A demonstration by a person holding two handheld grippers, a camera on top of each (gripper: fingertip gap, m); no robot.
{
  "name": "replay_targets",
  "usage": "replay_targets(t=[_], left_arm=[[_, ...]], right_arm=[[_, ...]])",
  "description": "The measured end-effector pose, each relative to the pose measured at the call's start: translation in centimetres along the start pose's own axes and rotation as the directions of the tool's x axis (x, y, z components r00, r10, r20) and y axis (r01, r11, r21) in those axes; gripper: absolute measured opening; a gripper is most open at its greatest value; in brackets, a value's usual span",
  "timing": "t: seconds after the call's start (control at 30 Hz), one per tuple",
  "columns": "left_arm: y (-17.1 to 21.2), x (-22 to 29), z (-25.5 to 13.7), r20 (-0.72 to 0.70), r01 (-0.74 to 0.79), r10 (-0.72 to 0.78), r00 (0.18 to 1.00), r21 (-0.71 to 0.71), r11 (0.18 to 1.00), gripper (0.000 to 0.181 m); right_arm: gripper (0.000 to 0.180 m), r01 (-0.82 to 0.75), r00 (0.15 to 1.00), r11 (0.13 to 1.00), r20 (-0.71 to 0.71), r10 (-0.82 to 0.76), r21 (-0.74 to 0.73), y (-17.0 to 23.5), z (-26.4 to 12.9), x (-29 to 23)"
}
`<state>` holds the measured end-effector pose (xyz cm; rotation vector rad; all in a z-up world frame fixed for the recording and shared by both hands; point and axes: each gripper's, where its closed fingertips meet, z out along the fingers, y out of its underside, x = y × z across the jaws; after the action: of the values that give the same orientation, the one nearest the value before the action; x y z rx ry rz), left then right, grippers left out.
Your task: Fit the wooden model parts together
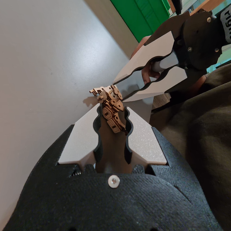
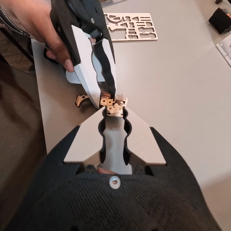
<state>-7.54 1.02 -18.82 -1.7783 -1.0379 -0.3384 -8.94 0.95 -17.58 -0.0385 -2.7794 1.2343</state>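
A small laser-cut wooden model [image 1: 110, 112] with engraved segments is held just above the grey table [image 1: 37, 75]. My left gripper [image 1: 113, 108] is shut on its curved body. In the right wrist view the left gripper [image 2: 107, 101] comes in from the upper left, and the model's curved tail [image 2: 81, 100] sticks out to its left. My right gripper [image 2: 114, 109] is shut on the model's blocky front end [image 2: 114, 110]. In the left wrist view the right gripper [image 1: 118, 92] reaches in from the upper right. The two grippers' tips nearly touch.
A punched-out wooden parts sheet [image 2: 131, 27] lies flat farther back on the table. A black box [image 2: 221, 22] and a pale flat object [image 2: 225, 52] sit at the right. A green bin [image 1: 143, 16] stands beyond the table. The table edge [image 2: 37, 100] runs close on the left. Less than 4 cm separates the two grippers' tips. Left tips and right tips are each some 30 centimetres from the pale flat object [image 2: 225, 52].
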Motion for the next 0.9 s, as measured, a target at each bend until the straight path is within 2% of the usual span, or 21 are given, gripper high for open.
replay_targets(t=[0.9], left_arm=[[0.08, 0.03, 0.11, 0.002, -0.011, 0.011, 1.0, -0.009, 1.0, 0.033]], right_arm=[[0.024, -0.007, 0.999, 0.999, 0.039, 0.009, -0.037, 0.08, -0.01, -0.08]])
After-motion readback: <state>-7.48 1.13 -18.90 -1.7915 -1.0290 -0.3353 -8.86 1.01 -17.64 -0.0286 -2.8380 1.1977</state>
